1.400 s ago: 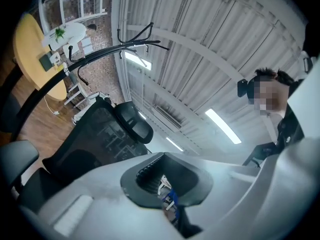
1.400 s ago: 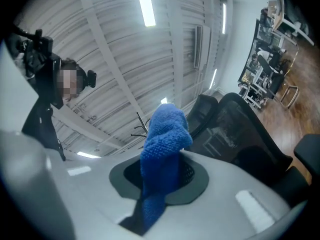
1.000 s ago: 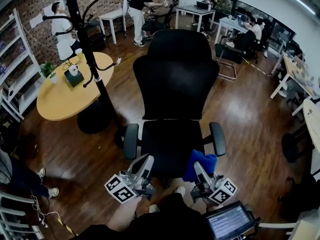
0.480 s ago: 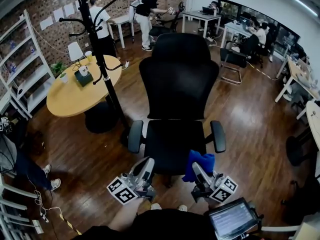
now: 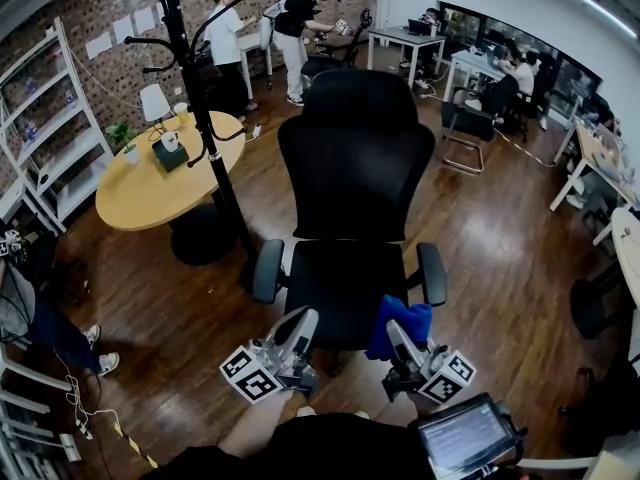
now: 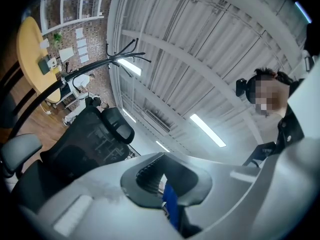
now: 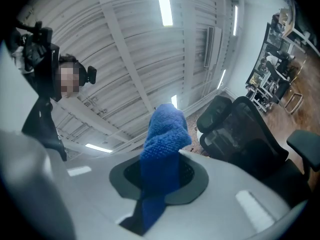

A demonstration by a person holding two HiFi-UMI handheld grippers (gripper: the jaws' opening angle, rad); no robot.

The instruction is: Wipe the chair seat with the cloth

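Note:
A black office chair stands in the middle of the head view, its seat (image 5: 340, 283) just beyond both grippers and its backrest (image 5: 355, 158) upright behind. My right gripper (image 5: 398, 334) is shut on a blue cloth (image 5: 402, 320) that hangs over the seat's front right corner. In the right gripper view the cloth (image 7: 162, 146) bulges up out of the jaws of the right gripper (image 7: 160, 179), with the chair (image 7: 245, 134) to the right. My left gripper (image 5: 299, 322) is at the seat's front left edge. Its jaws are together in the left gripper view (image 6: 162, 184), beside the chair (image 6: 85, 144).
A black coat stand (image 5: 205, 118) and a round yellow table (image 5: 150, 183) are left of the chair. White shelves (image 5: 40, 118) line the left wall. A screen (image 5: 465, 438) sits at the lower right. People (image 5: 225, 38) stand at desks far behind. Someone's feet (image 5: 85, 348) show at the left.
The head view has shifted slightly. Both grippers stay at the seat's front edge, the left one a little nearer it. A person in white has walked across the background.

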